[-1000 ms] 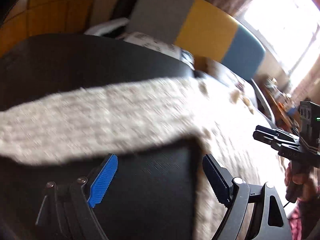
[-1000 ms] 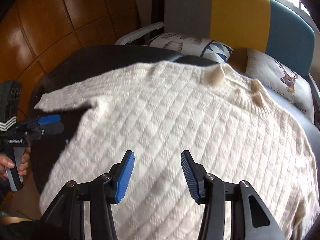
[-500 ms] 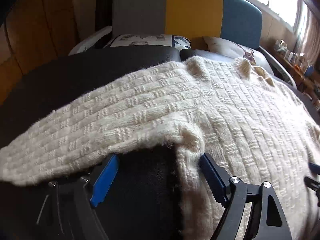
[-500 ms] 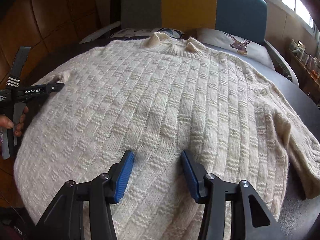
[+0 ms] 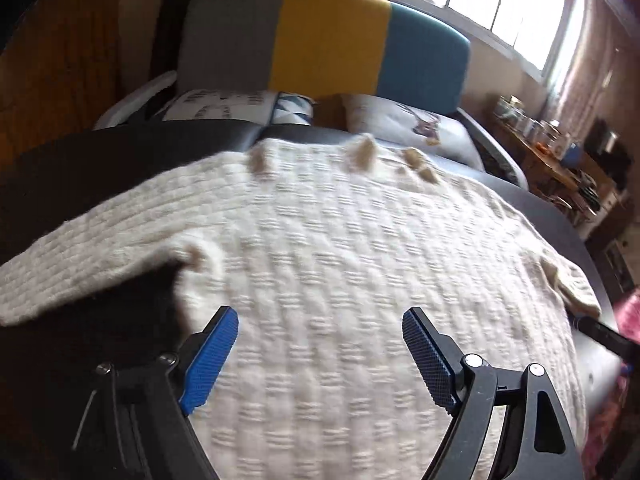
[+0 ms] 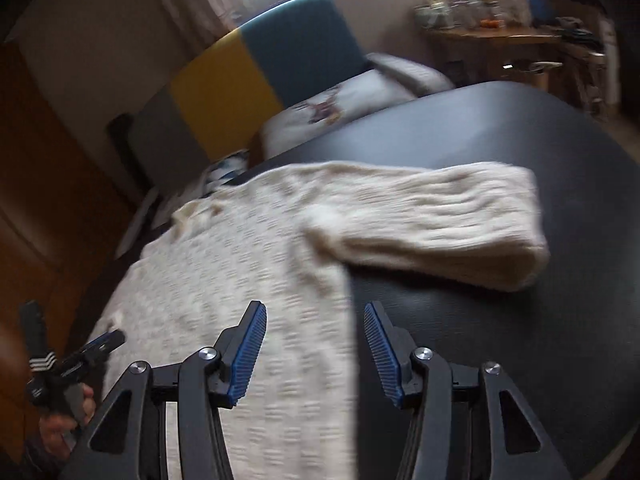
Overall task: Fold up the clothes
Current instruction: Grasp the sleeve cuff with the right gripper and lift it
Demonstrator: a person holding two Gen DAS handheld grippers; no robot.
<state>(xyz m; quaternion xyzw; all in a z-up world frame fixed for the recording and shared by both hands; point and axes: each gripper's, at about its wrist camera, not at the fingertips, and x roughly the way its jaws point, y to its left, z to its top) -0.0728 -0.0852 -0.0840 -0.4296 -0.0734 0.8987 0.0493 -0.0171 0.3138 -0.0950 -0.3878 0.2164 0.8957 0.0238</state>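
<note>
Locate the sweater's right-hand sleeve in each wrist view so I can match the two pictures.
Left wrist: the sleeve is small at the right edge, trailing off the cream sweater.
Right wrist: it stretches across the centre right on the black table.
Shared landmark: grey, yellow and blue headboard.

Your left gripper hangs over the sweater on the table; your right gripper straddles its edge, sleeve ahead, sofa beyond.
</note>
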